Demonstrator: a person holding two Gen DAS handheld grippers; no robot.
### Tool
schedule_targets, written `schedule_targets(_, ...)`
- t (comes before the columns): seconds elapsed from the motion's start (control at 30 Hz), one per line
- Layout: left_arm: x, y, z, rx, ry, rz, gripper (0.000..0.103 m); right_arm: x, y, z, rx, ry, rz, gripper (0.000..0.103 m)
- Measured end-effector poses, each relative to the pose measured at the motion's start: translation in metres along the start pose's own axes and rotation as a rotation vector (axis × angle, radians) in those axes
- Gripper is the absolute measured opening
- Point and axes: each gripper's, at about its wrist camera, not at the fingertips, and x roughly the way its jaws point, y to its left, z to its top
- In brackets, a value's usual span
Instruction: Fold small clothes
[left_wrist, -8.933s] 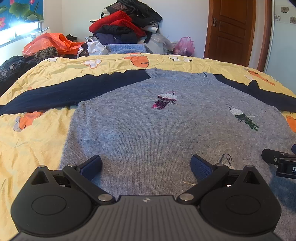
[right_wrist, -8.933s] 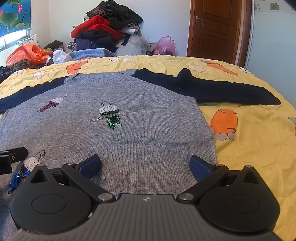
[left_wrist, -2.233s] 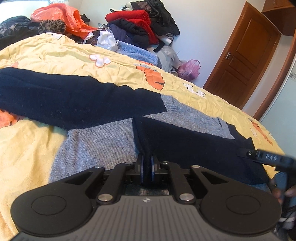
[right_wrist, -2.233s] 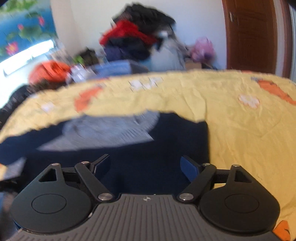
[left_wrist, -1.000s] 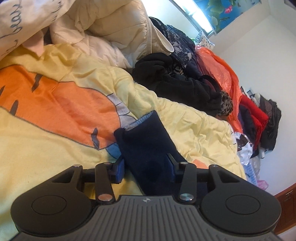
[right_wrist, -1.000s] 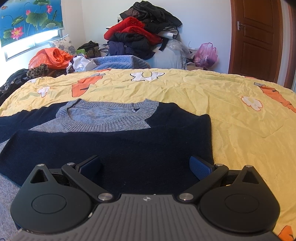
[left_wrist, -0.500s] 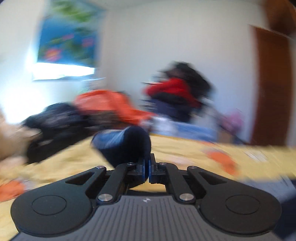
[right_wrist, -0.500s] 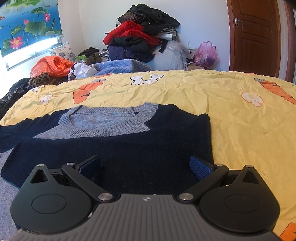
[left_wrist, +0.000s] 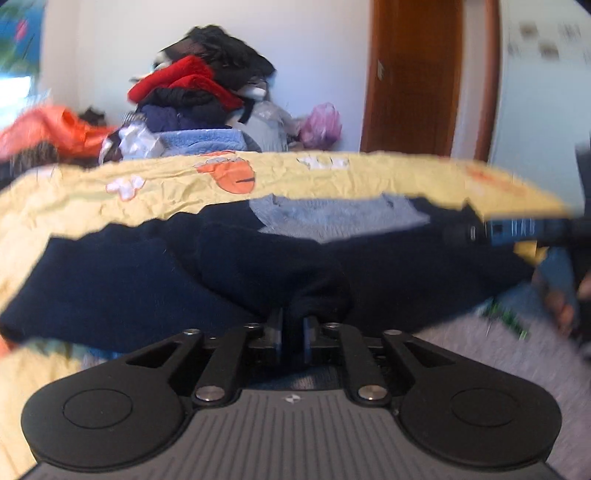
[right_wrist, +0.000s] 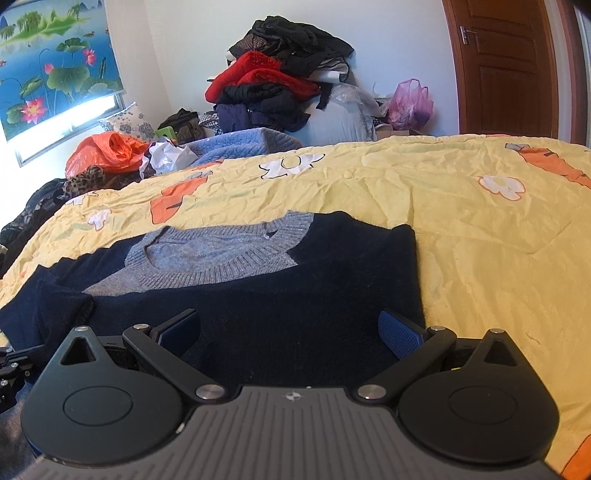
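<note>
A grey sweater (right_wrist: 221, 254) with navy sleeves lies flat on the yellow bedspread (right_wrist: 480, 236). Its right sleeve (right_wrist: 314, 295) is folded across the chest. My right gripper (right_wrist: 291, 325) hovers open just over that sleeve, holding nothing. In the blurred left wrist view my left gripper (left_wrist: 291, 328) has the bunched cuff of the left navy sleeve (left_wrist: 317, 291) between its pads. Its jaws are opening, with the cloth still filling the narrow gap. The rest of that sleeve (left_wrist: 129, 280) trails back to the left. The right gripper's body (left_wrist: 517, 229) shows at the right edge there.
Red and black clothes (right_wrist: 280, 74) are heaped against the back wall, beside a blue quilt (right_wrist: 240, 147), an orange bag (right_wrist: 103, 151) and a pink bag (right_wrist: 410, 99). A wooden door (right_wrist: 506, 66) stands at the back right. Dark garments (right_wrist: 33, 206) lie off the bed's left side.
My left gripper shut on the navy cuff at the bed's left end and swung it right, over the sweater's chest. Its pads now stand slightly apart. The right gripper barely moved.
</note>
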Motion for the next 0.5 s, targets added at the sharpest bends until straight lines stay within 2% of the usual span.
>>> schedule_targets(0.03,-0.003,0.007,0.000,-0.058,-0.023,0.001,0.030,0.000,0.001,0.000,-0.005,0.002,-0.004,0.103)
schedule_targets(0.07,-0.007,0.014,0.000,-0.116,-0.055,0.013,0.036,0.000,0.003,0.000,-0.014,0.004,-0.014,0.102)
schedule_targets(0.13,-0.019,0.027,-0.002,-0.220,-0.142,0.073,0.082,-0.003,0.013,0.003,-0.028,0.014,-0.059,0.099)
schedule_targets(0.17,-0.026,0.033,-0.003,-0.265,-0.192,0.088,0.091,-0.008,0.019,0.006,-0.008,0.008,-0.057,0.095)
schedule_targets(0.2,-0.030,0.038,-0.005,-0.303,-0.231,0.090,0.099,-0.017,0.025,0.009,0.033,-0.014,0.009,0.095)
schedule_targets(0.27,-0.031,0.045,-0.006,-0.353,-0.236,0.100,0.099,-0.026,0.041,0.016,0.102,-0.017,0.188,0.096)
schedule_targets(0.37,-0.031,0.051,-0.005,-0.387,-0.213,0.099,0.099,-0.012,0.075,0.025,0.163,0.103,0.388,0.095)
schedule_targets(0.43,-0.031,0.054,-0.004,-0.401,-0.219,0.097,0.099,0.009,0.088,0.027,0.237,0.196,0.458,0.093)
schedule_targets(0.5,-0.032,0.057,-0.004,-0.416,-0.216,0.097,0.099,0.028,0.093,0.025,0.316,0.260,0.477,0.090)
